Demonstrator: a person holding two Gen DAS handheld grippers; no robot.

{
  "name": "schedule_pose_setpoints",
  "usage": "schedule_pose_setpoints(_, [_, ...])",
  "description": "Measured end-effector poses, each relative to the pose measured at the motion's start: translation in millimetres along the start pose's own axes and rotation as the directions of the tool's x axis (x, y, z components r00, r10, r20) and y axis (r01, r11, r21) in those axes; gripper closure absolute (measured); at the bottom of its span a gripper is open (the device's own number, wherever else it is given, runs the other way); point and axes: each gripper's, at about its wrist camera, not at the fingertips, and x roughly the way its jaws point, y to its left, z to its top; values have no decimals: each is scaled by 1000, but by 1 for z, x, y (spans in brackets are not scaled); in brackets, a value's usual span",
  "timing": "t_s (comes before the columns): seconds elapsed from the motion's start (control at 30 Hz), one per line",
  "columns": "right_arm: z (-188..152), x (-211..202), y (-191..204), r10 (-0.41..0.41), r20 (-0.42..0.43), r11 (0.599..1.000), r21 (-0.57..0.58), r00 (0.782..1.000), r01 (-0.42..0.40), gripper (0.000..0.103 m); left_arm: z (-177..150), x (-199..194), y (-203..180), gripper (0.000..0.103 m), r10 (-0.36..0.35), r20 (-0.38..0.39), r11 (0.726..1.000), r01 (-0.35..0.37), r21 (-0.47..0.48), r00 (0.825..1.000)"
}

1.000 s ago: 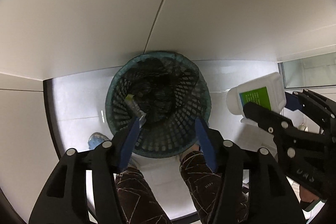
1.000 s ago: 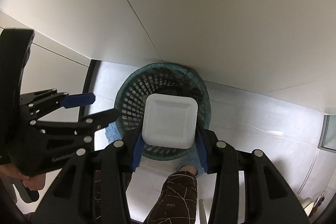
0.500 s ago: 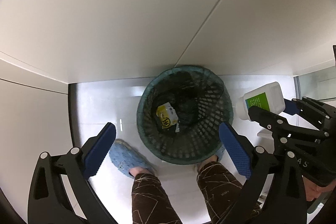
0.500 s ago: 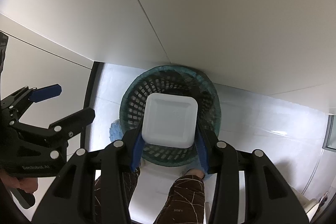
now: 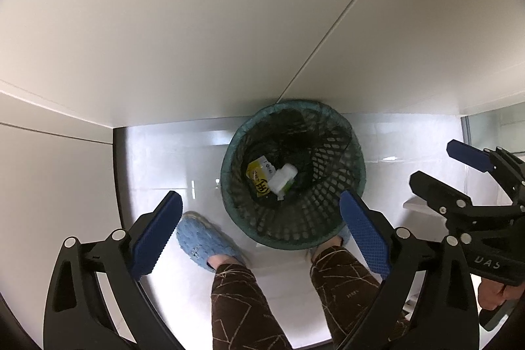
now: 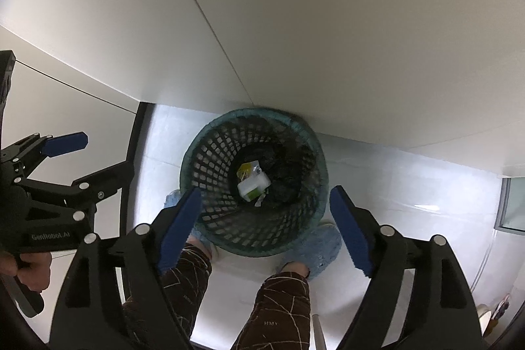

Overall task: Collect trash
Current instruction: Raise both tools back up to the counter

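A teal mesh waste basket (image 5: pixel 297 228) (image 6: pixel 197 153) with a dark liner stands on the floor against the wall. At its bottom lie a yellow packet (image 5: pixel 257 181) (image 6: pixel 246 169) and a white bottle with a green label (image 5: pixel 283 179) (image 6: pixel 254 185). My left gripper (image 5: pixel 261 233) (image 6: pixel 108 153) hangs above the basket's near rim, pointing straight down, open and empty. My right gripper (image 6: pixel 265 230) (image 5: pixel 443 168) also hovers over the basket. Its jaws are opening and nothing is between them.
A person's legs in brown patterned trousers (image 5: pixel 242 300) and pale blue slippers (image 5: pixel 203 240) stand right at the basket. White wall panels (image 5: pixel 229 22) rise behind it. A dark vertical edge (image 5: pixel 117 179) bounds the floor on the left, a glass panel (image 6: pixel 513 205) on the right.
The right gripper's jaws spread and the white bottle dropped into the basket. The left gripper opened wide earlier, released the yellow packet into the basket, and rose a little.
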Motion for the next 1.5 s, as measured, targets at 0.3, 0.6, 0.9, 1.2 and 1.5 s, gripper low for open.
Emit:
schedule_pose_setpoints(0.3, [9, -88, -3, -35, 84, 999, -13, 996, 36, 9, 2, -80, -5, 6, -17, 51, 1000, 16, 8, 999])
schedule_pose_setpoints(0.6, [23, -198, -15, -57, 156, 998, 42, 986, 52, 8, 12, -191, -19, 6, 1, 135, 999, -7, 42, 991])
schedule_pose_setpoints(0.9, [46, -287, -16, -75, 223, 996, 68, 972, 61, 8, 33, -286, -23, 6, -13, 199, 1000, 16, -11, 980])
schedule_pose_setpoints(1.2, [72, -358, -7, -80, 306, 995, 74, 949, 61, 8, 63, -365, -26, 6, -7, 285, 999, 17, -32, 959])
schedule_pose_setpoints(1.5, [104, -411, -17, -76, 387, 995, 85, 919, 47, 8, 95, -419, -19, 6, 37, 378, 998, -15, -62, 925])
